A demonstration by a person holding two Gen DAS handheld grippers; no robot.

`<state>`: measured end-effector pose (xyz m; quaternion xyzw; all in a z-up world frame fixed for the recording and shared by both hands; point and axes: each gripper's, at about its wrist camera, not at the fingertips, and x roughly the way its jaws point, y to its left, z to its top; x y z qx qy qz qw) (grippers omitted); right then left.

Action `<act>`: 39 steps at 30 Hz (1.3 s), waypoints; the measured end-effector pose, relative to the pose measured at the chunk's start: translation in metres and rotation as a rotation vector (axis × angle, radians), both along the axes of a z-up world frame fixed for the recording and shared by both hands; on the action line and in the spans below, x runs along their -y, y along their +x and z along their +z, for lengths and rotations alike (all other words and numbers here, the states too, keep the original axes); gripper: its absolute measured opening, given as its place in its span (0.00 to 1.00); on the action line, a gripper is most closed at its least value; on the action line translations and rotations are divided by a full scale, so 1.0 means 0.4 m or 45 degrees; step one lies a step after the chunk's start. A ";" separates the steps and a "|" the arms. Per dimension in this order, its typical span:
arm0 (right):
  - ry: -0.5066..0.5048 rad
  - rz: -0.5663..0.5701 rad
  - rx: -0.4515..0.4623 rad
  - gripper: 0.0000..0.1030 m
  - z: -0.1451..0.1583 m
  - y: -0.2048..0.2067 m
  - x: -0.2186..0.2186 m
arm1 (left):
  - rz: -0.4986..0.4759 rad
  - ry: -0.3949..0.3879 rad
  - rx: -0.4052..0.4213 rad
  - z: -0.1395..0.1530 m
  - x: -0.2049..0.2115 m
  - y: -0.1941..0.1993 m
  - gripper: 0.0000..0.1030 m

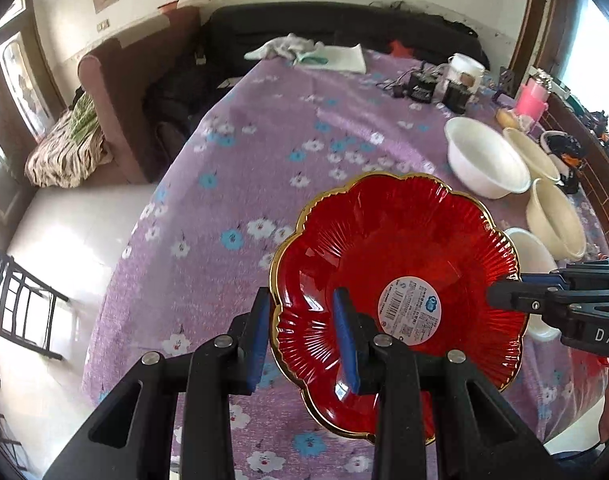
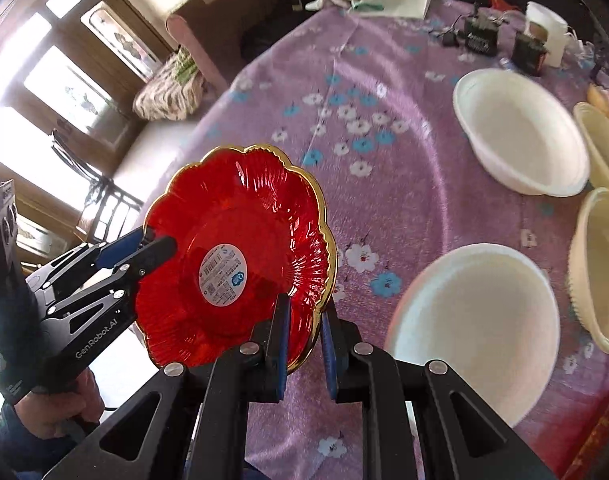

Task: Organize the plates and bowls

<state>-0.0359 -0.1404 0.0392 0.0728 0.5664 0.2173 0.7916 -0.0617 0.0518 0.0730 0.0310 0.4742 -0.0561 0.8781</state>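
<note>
A red fluted plate (image 1: 388,248) with a gold scalloped rim and a round white sticker hangs tilted above the purple flowered tablecloth (image 1: 240,152). My left gripper (image 1: 304,336) is shut on its left rim, blue pads on either side. My right gripper (image 2: 305,340) is shut on the opposite rim of the plate (image 2: 232,216). Each gripper shows in the other's view: the right gripper (image 1: 504,288), the left gripper (image 2: 152,246). To the right on the table stand two white bowls (image 2: 520,132) (image 2: 476,328) and two cream bowls (image 2: 600,144) (image 2: 596,268).
At the far side of the table lie a white mug (image 1: 464,70), black boxes with cables (image 1: 424,86), a pink cup (image 1: 532,98) and white cloths (image 1: 304,50). A brown sofa (image 1: 116,92) and a dark chair (image 1: 28,312) stand to the left, off the table.
</note>
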 end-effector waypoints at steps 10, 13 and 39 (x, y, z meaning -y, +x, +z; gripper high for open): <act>0.045 -0.110 0.053 0.16 0.063 -0.065 0.107 | -0.122 0.013 0.072 0.066 0.129 -0.011 0.29; 0.060 -0.157 0.068 0.16 0.081 -0.090 0.156 | -0.163 0.014 0.092 0.082 0.172 -0.016 0.29; 0.097 -0.581 0.134 0.15 0.134 -0.304 0.523 | -0.618 0.036 0.133 0.120 0.575 -0.071 0.29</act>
